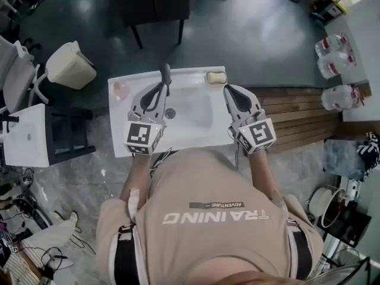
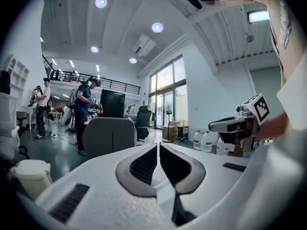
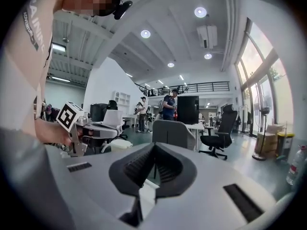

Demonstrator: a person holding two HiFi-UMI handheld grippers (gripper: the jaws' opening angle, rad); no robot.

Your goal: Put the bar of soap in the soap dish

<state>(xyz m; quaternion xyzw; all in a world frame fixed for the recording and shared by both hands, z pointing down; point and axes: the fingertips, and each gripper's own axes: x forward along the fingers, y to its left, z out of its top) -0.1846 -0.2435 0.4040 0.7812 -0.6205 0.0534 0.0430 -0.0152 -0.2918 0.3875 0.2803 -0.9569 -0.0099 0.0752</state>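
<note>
A white sink (image 1: 196, 128) stands before the person. Over it hover the left gripper (image 1: 159, 91) and the right gripper (image 1: 229, 89), each with its jaws together and nothing between them. The tan bar of soap (image 1: 216, 77) lies on the sink's far right corner.

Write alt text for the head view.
Seen from above, a person stands at a white sink, holding the left gripper and right gripper over it, both shut and empty. A beige bar of soap sits at the back rim, right of the faucet.
</note>
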